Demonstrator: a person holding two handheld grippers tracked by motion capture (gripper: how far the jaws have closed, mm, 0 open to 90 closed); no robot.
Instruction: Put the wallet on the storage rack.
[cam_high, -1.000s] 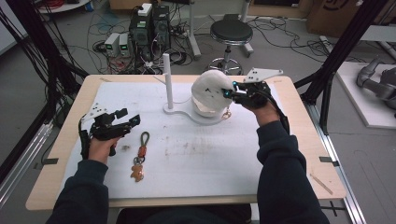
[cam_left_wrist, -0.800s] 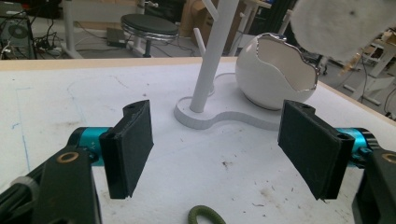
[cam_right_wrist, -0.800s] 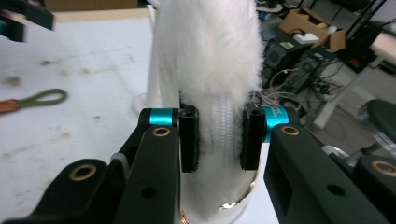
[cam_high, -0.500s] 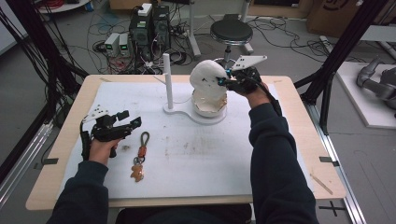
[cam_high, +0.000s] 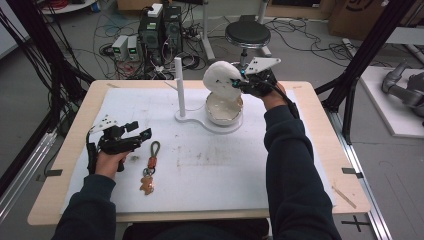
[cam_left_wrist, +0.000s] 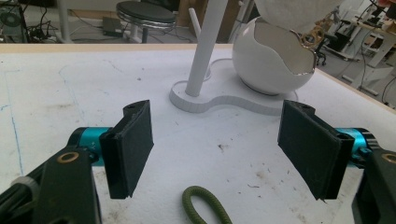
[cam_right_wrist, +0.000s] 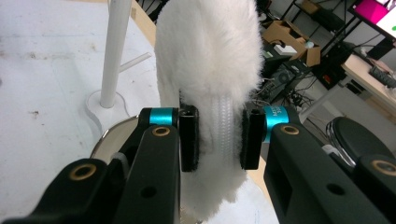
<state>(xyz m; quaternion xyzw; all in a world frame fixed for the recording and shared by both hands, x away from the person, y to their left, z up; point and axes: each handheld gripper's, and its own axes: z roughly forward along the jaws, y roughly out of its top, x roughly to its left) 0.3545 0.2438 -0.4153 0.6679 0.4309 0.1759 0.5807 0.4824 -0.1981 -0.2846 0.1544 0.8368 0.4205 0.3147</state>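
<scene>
Pouch (cam_high: 222, 80), the white fluffy one, is clamped in the right tool (cam_high: 243, 82) by its zipper edge and hangs just over the bowl (cam_high: 224, 109), so I'd say it's lifted out but not set down anywhere yet. Left tool (cam_high: 134, 135) sits wide open with nothing in it, keychain (cam_high: 150, 167) right beside it on the surface (cam_high: 210, 165). Right gripper view shows the pads (cam_right_wrist: 188, 137) pinching the zipper. Left gripper view shows the bowl's jagged rim and a green loop (cam_left_wrist: 206, 205) just ahead of the jaws.
</scene>
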